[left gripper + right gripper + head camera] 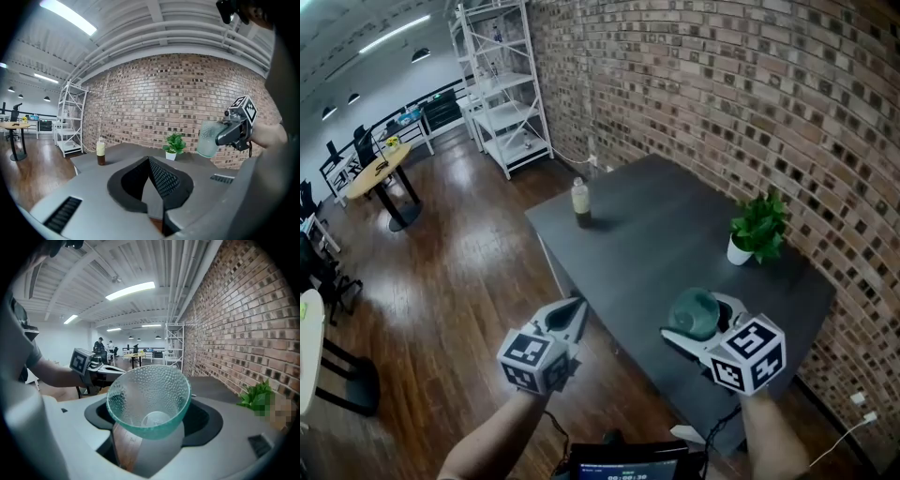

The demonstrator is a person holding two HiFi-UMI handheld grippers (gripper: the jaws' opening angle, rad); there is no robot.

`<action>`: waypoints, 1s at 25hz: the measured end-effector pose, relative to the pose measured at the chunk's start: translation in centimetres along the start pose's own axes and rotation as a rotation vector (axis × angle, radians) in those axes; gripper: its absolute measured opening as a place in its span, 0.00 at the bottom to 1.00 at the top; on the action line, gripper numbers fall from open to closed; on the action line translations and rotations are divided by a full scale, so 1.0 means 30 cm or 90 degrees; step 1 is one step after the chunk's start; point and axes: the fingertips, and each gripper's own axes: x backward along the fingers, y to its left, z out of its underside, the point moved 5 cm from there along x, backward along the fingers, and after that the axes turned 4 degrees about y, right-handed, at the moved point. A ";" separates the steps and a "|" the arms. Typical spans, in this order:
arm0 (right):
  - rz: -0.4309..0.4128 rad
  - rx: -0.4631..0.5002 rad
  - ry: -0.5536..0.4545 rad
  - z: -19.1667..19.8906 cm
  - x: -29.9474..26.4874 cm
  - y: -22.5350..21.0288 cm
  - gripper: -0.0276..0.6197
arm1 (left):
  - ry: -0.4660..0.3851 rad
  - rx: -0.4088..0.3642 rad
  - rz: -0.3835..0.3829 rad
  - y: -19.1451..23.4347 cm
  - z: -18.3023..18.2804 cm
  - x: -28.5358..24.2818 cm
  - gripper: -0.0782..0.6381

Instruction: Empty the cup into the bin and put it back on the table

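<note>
Holding a gripper in each hand, we stand at the near end of a dark table [656, 234] that runs along a brick wall [722, 94]. Our right gripper [701, 322] has its fingers clenched on a green-tinted, dimpled cup [694, 312], one finger on either side of it. In the right gripper view the cup's mouth is turned toward the camera, and we look straight down inside it to its round clear base. From the head view the cup sits over the near part of the table. In the left gripper view we see it carried in the air above table level, slightly tilted, with the brick wall behind it. Our left gripper [577, 307] is empty, and its fingers are pressed together at the tips. It hangs over the wooden floor [459, 281], just off the table's left edge, beside the right gripper but apart from it. Each gripper carries its marker cube close to our hand. On the table we see a bottle [580, 202], pale above and dark below, standing upright near the far left corner. A small green plant [757, 230] in a white pot stands near the wall side. The bottle and the plant are well apart from each other and from the cup. A white shelf rack [502, 84] stands against the wall beyond the table.
</note>
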 end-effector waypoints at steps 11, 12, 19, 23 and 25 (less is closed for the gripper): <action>-0.022 -0.012 -0.005 -0.088 -0.139 0.014 0.66 | 0.002 0.017 -0.004 0.123 0.002 -0.044 0.11; -0.026 -0.013 -0.006 -0.094 -0.151 0.008 0.66 | 0.005 0.016 -0.004 0.127 0.002 -0.054 0.11; -0.040 -0.020 -0.007 -0.101 -0.239 -0.072 0.66 | 0.002 0.002 0.003 0.148 -0.025 -0.140 0.11; -0.046 -0.018 0.001 -0.096 -0.295 -0.136 0.66 | 0.004 -0.019 0.002 0.141 -0.035 -0.186 0.11; -0.039 -0.021 0.008 -0.084 -0.333 -0.169 0.66 | 0.011 -0.020 0.001 0.153 -0.028 -0.216 0.11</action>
